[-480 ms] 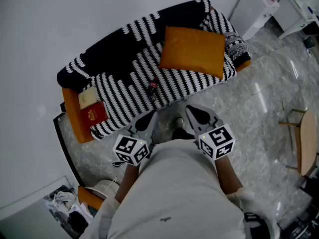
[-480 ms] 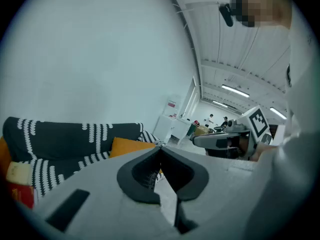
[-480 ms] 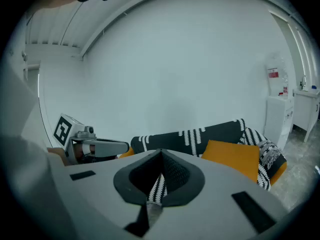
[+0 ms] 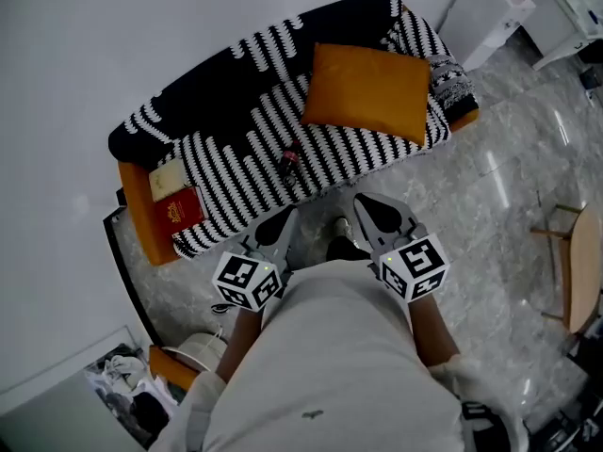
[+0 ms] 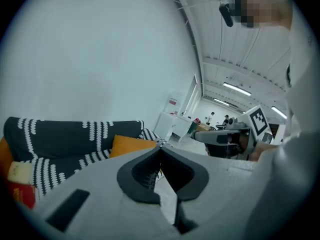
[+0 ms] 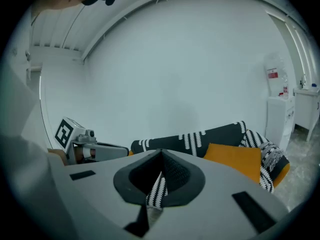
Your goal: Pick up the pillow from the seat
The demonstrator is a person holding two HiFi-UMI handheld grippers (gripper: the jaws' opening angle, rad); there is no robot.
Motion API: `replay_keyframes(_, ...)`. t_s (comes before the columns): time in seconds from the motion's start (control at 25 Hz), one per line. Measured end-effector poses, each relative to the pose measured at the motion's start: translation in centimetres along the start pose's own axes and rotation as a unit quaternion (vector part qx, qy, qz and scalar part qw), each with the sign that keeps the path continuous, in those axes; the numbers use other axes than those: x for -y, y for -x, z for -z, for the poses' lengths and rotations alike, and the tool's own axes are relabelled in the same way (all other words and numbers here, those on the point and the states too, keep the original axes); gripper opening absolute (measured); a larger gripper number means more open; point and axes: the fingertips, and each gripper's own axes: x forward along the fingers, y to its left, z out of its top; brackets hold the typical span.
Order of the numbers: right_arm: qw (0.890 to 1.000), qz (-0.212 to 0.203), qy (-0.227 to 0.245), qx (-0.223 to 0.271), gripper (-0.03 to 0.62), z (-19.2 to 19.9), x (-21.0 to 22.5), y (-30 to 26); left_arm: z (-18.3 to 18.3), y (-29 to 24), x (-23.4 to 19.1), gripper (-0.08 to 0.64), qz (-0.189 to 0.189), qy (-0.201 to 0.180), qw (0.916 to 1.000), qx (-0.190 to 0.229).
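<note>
An orange pillow [image 4: 369,89] lies flat on the right part of a sofa [image 4: 236,111] draped in a black-and-white striped cover; the same pillow [image 5: 131,144] [image 6: 236,159] shows in both gripper views. My left gripper [image 4: 283,218] and right gripper [image 4: 362,203] hang side by side in front of the sofa's front edge, close to my body, well short of the pillow. Both are shut with nothing between the jaws. In the gripper views the tips of the left gripper [image 5: 161,146] and the right gripper [image 6: 161,153] meet in a closed point.
Two books, a cream one [image 4: 166,179] and a red one [image 4: 178,212], rest on the sofa's left end. A small dark red object [image 4: 288,161] lies mid-seat. A white cabinet [image 4: 490,12] stands right of the sofa, a wooden stool [image 4: 577,266] at far right, clutter [image 4: 141,394] bottom left.
The view has shifted slightly; both grippers stay shut in the same place before the sofa.
</note>
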Motion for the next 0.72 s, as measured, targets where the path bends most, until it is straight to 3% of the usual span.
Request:
replay_keyframes(0.24,0.997,-0.033,-0.069,0.004,0.005,0.6,1.8,0.2,0.1,-1.2,0.4,0.010,-0.010,0.004,0.9999,-0.006)
replay_keyframes(0.44,0.995,-0.041,-0.084,0.014,0.006,1.0,3.9,1.4,0.3,-2.8,1.8,0.010,-0.017,0.014,0.9997,-0.013)
replay_keyframes(0.6,0.994,-0.062,-0.093,0.010,0.005,1.9,3.2,1.8,1.2,-3.2,2.3,0.010,-0.018,0.010,0.9994,-0.027)
replay_keyframes(0.72,0.996,-0.043,-0.075,-0.008,0.005,3.3,3.4,2.2,1.4,-3.2,2.7,0.011,-0.012,0.002,0.9992,-0.039)
